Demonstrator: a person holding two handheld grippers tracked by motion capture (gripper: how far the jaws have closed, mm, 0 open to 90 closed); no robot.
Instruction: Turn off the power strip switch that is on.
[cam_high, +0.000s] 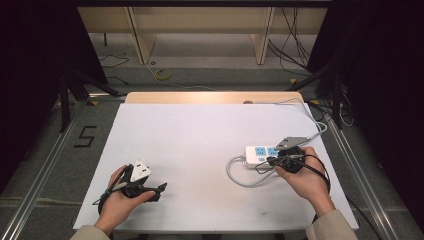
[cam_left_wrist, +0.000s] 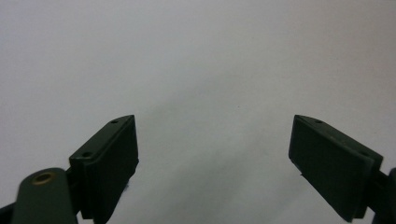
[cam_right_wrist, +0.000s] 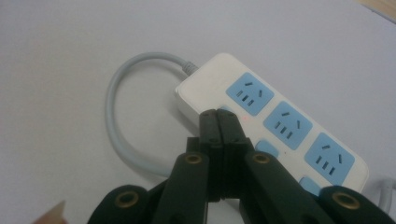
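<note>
The left gripper (cam_high: 161, 189) is resting low over the white table cover (cam_high: 200, 145) with its jaws spread wide and nothing between them; ahead of the jaws, bare cover is lying in every direction. This posture is judged to be a parked one, keeping that hand out of the working area.

To the right, the right gripper (cam_right_wrist: 218, 114) is holding its jaws pressed together, pinching nothing, so that the joined tips are forming one narrow point. That point is bearing down on the white power strip (cam_right_wrist: 299, 135), directly at a small blue switch button beside the first socket (cam_right_wrist: 250, 96); a red indicator dot is glowing just beside the tips. Whether the tips are touching the button cannot be told.

The strip's grey cable (cam_right_wrist: 116, 121) is looping to the left of the jaws, well clear of the tips. Two further sockets are lying to the right of the jaws. Nothing is standing in the way.
</note>
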